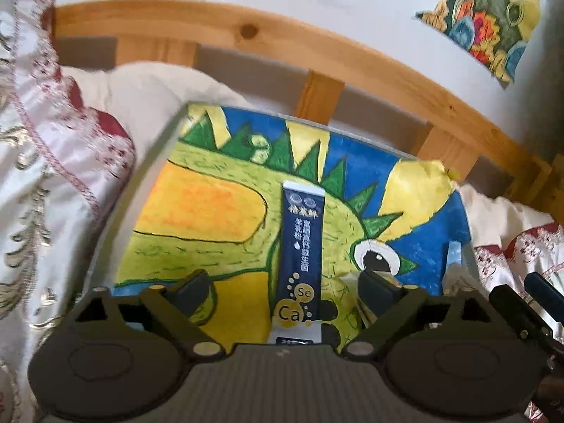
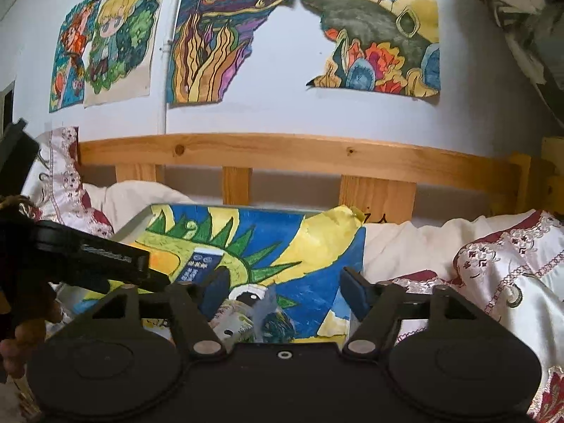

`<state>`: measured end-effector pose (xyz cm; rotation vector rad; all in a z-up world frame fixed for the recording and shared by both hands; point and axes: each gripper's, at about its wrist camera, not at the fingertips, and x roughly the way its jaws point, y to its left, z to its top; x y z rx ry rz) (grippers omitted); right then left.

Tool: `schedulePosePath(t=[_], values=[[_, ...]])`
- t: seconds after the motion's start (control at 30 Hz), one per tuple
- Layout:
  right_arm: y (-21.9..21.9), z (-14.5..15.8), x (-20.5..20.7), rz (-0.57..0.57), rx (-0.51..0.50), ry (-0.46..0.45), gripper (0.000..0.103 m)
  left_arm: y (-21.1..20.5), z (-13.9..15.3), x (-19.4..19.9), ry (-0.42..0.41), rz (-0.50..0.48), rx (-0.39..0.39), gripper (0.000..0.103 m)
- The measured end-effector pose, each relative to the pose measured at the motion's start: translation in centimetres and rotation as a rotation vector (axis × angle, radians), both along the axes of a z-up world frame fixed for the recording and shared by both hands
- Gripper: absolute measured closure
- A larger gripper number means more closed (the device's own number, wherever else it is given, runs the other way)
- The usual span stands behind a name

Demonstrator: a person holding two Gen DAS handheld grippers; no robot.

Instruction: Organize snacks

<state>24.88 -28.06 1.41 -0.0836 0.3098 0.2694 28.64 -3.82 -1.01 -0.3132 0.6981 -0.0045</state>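
Sachet flat on dinosaur drawing | left gripper released | right gripper released

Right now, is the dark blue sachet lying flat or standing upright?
Lying flat. The dark blue sachet rests lengthwise on the dinosaur drawing, its printed face up, between the left gripper's open fingers.

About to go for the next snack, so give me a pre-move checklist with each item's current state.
1. Left gripper open: ok, fingers spread wide on either side of the packet, not pressing it.
2. Dark blue stick packet released: ok, lying flat on the dinosaur drawing.
3. Right gripper open: ok, fingers apart.
4. Right gripper empty: ok, the small pale wrapper lies below, not pinched.
5. Grippers clear of each other: cannot tell, the left one sits close at the right view's left edge.
6. Other snacks remaining: cannot tell.
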Motion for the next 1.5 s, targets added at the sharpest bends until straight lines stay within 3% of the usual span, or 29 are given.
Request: schedulePosePath(t=[0.3, 0.83, 1.13, 1.5], values=[[-0.2, 2.2, -3.0, -0.016, 0.071, -0.05, 0.005, 0.8, 2.3, -5.4, -0.113, 0.046, 0.035, 0.001], [0.4, 4.6, -11.1, -0.05, 0.138, -0.106, 0.001, 3.0, 4.4, -15.0, -0.209, 0.025, 0.053, 0.001], [0.7, 4.2, -16.7, -0.044, 0.147, -0.054, 0.001, 4.0, 3.5, -19.3, -0.188, -0.006, 0.067, 0.001], [1.2, 2.4, -20.7, -0.081, 0.153, 0.095, 0.001, 3.7, 1.6, -21.7, -0.115, -0.079, 0.094, 0.001]])
